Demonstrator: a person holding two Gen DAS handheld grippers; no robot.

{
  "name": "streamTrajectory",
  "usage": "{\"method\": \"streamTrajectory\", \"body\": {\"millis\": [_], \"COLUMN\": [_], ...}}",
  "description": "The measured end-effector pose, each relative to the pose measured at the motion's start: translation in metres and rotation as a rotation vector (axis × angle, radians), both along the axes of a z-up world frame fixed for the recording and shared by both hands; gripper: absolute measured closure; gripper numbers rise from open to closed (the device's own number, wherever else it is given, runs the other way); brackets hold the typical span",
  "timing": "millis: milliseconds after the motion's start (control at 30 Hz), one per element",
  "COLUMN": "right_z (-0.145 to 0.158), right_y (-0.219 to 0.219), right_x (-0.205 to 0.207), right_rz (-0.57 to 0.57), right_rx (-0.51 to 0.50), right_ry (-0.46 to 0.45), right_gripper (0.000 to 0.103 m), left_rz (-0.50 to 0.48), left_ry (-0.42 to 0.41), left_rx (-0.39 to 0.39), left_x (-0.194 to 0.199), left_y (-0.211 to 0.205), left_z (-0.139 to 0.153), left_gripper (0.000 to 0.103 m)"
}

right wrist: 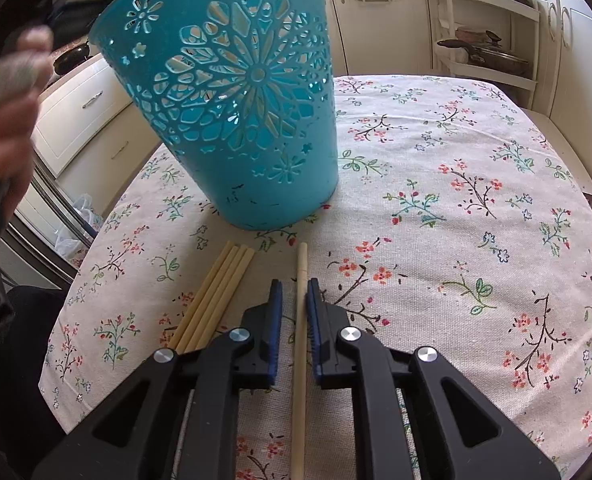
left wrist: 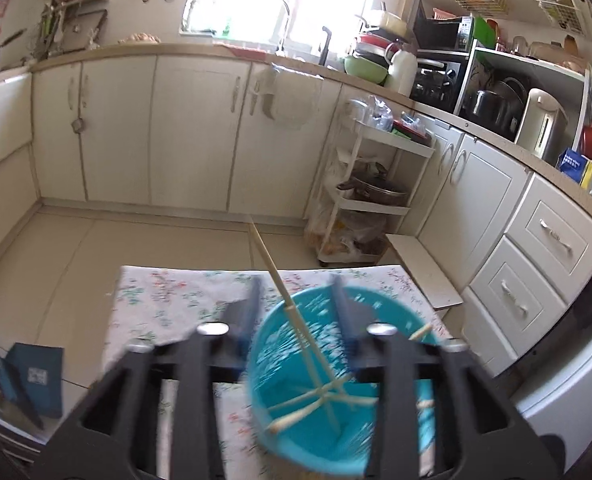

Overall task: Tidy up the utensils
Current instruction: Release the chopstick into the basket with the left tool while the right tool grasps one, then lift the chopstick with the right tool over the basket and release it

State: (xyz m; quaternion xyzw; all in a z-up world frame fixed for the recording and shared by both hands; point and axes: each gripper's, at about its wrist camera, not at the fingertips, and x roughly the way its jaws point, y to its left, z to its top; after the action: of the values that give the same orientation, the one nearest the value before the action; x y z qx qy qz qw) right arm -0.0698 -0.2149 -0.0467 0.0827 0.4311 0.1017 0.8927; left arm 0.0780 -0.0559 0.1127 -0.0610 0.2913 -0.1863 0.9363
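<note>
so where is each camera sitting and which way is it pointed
Left wrist: sits on the left claw, above the table, facing the kitchen cabinets and looking down into the blue basket with chopsticks in it; both open fingers show.
Right wrist: sits on the right claw, low over the floral tablecloth, facing the basket's side; its fingers straddle a single chopstick, loose chopsticks lie beside it, and a blurred hand shows at left.
Shared: the basket, the tablecloth, the white shelf cart.
</note>
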Motion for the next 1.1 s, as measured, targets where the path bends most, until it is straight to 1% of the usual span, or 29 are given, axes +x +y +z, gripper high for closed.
{"method": "streamTrajectory", "body": {"millis": [33,67,100,167,233,300,367,400,433,500,567,667,733,833,900,1033,1100], "right_z": [0.0,0.0,0.0,0.0,0.0,0.0,0.0,0.0,0.0,0.001,0.001,0.002,0.002,0.002,0.001,0.001,0.001], "right_y": [0.0,0.001,0.002,0.002,0.003,0.005,0.007,0.009,0.01,0.015,0.017,0.016,0.016,0.019,0.021,0.026,0.024], "right_x": [0.0,0.0,-0.001,-0.001,0.0,0.0,-0.001,-0.001,-0.002,-0.002,-0.004,-0.009,-0.012,-0.014,-0.014,-0.012,-0.013], "right_rz": [0.006,0.011,0.015,0.017,0.016,0.014,0.01,0.009,0.007,0.002,-0.022,-0.06,-0.08,-0.088,-0.089,-0.086,-0.083], "right_rx": [0.003,0.003,0.002,-0.001,-0.005,-0.014,-0.03,-0.044,-0.057,-0.092,-0.113,-0.118,-0.133,-0.166,-0.185,-0.221,-0.215], "right_ry": [-0.001,-0.002,-0.003,-0.004,-0.004,-0.004,-0.005,-0.006,-0.007,-0.011,-0.012,-0.008,-0.002,0.003,0.009,0.009,0.01], "right_gripper": [0.085,0.083,0.081,0.08,0.08,0.08,0.08,0.08,0.08,0.08,0.079,0.076,0.075,0.074,0.067,0.066,0.066], "left_rz": [0.01,0.017,0.029,0.068,0.105,0.154,0.195,0.209,0.217,0.222,0.241,0.244,0.244,0.242,0.24,0.23,0.225], "left_ry": [-0.021,-0.035,-0.048,-0.066,-0.063,-0.029,0.021,0.051,0.091,0.111,0.095,0.075,0.058,0.027,0.011,-0.001,0.002], "left_rx": [0.0,-0.002,-0.006,-0.025,-0.046,-0.051,-0.026,-0.023,-0.038,-0.051,-0.042,-0.046,-0.024,0.019,0.041,0.071,0.081], "left_x": [-0.007,-0.012,-0.017,-0.024,-0.028,-0.027,-0.023,-0.022,-0.019,-0.017,-0.02,-0.024,-0.024,-0.03,-0.032,-0.033,-0.033], "left_y": [0.008,0.014,0.022,0.04,0.056,0.074,0.085,0.089,0.096,0.104,0.108,0.11,0.106,0.099,0.093,0.085,0.083], "left_z": [0.002,0.003,0.004,0.002,-0.007,-0.026,-0.043,-0.05,-0.057,-0.06,-0.059,-0.055,-0.052,-0.05,-0.048,-0.047,-0.049], "left_gripper": [0.051,0.047,0.046,0.039,0.036,0.036,0.036,0.036,0.036,0.036,0.034,0.03,0.03,0.028,0.026,0.023,0.023]}}
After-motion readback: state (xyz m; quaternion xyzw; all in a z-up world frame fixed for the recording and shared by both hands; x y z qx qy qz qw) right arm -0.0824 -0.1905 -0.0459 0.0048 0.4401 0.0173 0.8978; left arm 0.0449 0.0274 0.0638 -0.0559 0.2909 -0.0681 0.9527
